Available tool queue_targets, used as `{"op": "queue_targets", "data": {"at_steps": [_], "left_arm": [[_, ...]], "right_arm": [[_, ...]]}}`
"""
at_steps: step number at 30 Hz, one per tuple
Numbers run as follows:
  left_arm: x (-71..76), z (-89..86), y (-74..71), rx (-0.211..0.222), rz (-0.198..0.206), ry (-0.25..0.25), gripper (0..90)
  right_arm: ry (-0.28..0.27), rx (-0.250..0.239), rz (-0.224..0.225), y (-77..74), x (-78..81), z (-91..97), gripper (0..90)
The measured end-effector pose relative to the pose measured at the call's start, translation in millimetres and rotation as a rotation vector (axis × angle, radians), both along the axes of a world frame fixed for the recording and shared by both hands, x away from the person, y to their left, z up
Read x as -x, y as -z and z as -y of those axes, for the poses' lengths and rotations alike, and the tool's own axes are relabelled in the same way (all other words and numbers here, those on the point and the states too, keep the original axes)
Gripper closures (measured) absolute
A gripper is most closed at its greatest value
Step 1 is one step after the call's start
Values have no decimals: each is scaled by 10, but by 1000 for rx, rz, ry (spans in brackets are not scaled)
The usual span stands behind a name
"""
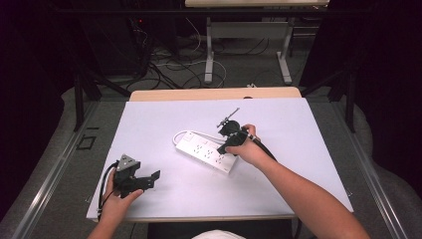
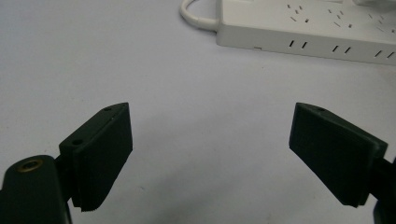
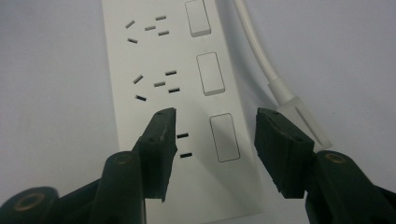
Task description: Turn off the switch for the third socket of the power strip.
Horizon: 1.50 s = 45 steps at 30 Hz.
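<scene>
Left gripper [image 1: 149,179] rests near, jaws spread, empty. Farther out, right gripper [image 3: 212,140] hovers over the power strip [image 1: 206,151] mid-surface [image 1: 149,124], jaws half-spread around a switch; they could slip and shove the strip sideways

The power strip [image 1: 206,151] lies on the table [image 1: 164,124], near its middle. Its cord [image 1: 180,134] curls off the strip's left end. The right gripper [image 1: 230,134] is over the strip's right part, and a switch [image 3: 224,137] sits between its fingers [image 3: 159,144]. The left gripper [image 1: 142,180] is near the front left edge of the table, well apart from the strip, which lies ahead of it and to its right.
</scene>
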State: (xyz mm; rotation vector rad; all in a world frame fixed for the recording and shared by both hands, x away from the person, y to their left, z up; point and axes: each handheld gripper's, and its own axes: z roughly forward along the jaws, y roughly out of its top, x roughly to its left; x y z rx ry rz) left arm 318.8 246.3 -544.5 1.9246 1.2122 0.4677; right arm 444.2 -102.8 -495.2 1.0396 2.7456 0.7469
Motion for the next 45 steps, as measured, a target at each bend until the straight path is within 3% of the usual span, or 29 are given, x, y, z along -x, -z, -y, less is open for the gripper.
{"op": "queue_targets", "data": {"at_steps": [4, 5, 10, 15, 17, 20, 21, 24, 27, 28, 30, 33, 38, 45], "left_arm": [[1, 2, 0, 5, -8, 0, 134], [1, 1, -2, 4, -9, 1, 134], [1, -3, -5, -2, -5, 3, 135], [2, 3, 4, 8, 1, -7, 135], [1, 1, 4, 7, 2, -7, 135], [0, 2, 5, 7, 1, -7, 135], [1, -4, -2, 4, -10, 0, 135], [-1, 1, 2, 7, -7, -1, 135], [-2, 1, 2, 7, -7, -2, 135], [-1, 1, 3, 7, -8, -3, 135], [-3, -4, 2, 0, -6, -1, 135], [-3, -4, 1, -1, -5, -1, 135], [-7, -13, 1, 2, -11, -10, 134], [-13, -19, 8, 20, -14, -23, 92]], "right_arm": [[14, -17, -10, 5, 49, -31, 442], [-14, -7, 0, 1, 40, -30, 434], [-30, 12, 48, 9, 60, -60, 391], [-31, 31, 55, -1, 64, -66, 370], [-19, 13, 63, 0, 58, -61, 356], [35, -16, 29, -22, 81, -60, 345], [13, -18, 42, -26, 65, -48, 345], [46, -40, 38, -50, 86, -52, 296], [50, -63, 79, -59, 98, -50, 177], [72, -64, 80, -69, 111, -58, 165], [62, -80, 121, -72, 108, -51, 153], [65, -84, 128, -102, 118, -41, 141], [80, -128, 189, -117, 123, -36, 0], [70, -130, 237, -168, 147, -28, 0]]}}
